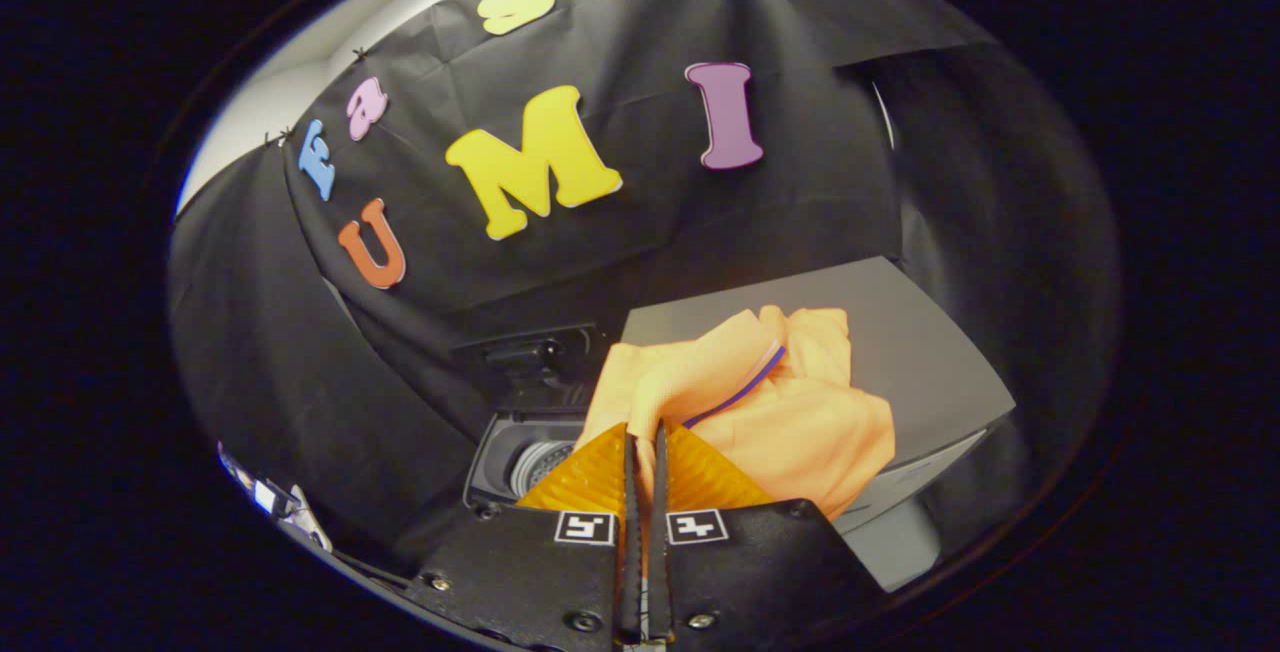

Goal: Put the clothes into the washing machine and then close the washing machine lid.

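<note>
your tool (645, 437) has its two fingers drawn almost together, with only a thin slit between them, and a fold of the orange garment (780, 412) is pinched in that slit. both fingers press on the cloth, so the grasp appears firm. the garment carries a thin purple trim line (745, 387) across its upper folds. most of the cloth bunches just ahead of the fingers and to their right. there it hangs in front of the grey lid (900, 332) of the washing machine, which stands raised and tilted back. whether the cloth rests on the lid or is carried clear of it cannot be told from this view.

to the left of the fingers and just beyond them you see the machine's dark opening (510, 452), with the ribbed pale drum part (540, 462) inside it. no cloth is visible in that opening. the black cloth wall (300, 372) of the booth closes the scene behind and to the sides.

judged from this, the task is in its first half. the garment is lifted and held, but it is not yet in the drum, and the lid is not yet closed. what is left is to carry the cloth over the opening, lower it, and spread the fingers. then you bring the lid down. the loose hanging folds may catch on the rim of the opening, so a central drop seems advisable.
</note>
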Available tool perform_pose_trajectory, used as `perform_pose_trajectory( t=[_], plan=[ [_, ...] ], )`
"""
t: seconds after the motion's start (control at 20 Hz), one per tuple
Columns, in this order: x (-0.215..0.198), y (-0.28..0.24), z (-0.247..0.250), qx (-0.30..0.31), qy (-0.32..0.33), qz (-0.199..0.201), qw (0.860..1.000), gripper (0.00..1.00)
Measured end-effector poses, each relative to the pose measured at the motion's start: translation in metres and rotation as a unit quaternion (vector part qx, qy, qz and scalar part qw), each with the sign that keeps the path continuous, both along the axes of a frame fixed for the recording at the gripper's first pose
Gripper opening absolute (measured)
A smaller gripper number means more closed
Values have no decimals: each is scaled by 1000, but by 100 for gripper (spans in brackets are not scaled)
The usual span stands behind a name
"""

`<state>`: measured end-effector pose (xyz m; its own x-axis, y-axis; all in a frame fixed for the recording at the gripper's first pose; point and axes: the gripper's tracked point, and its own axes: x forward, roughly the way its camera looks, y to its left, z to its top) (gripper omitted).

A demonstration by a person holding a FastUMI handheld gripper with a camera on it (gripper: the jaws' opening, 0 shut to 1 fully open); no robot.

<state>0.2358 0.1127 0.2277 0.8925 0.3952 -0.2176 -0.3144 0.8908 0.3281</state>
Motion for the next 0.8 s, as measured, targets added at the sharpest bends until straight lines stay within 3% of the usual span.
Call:
perform_pose_trajectory(
  t=[0.45,0.8],
  plan=[
    [-52,92,89,7,-84,57,995,6],
    [-45,193,117,13,-90,122,988,6]
  ],
)
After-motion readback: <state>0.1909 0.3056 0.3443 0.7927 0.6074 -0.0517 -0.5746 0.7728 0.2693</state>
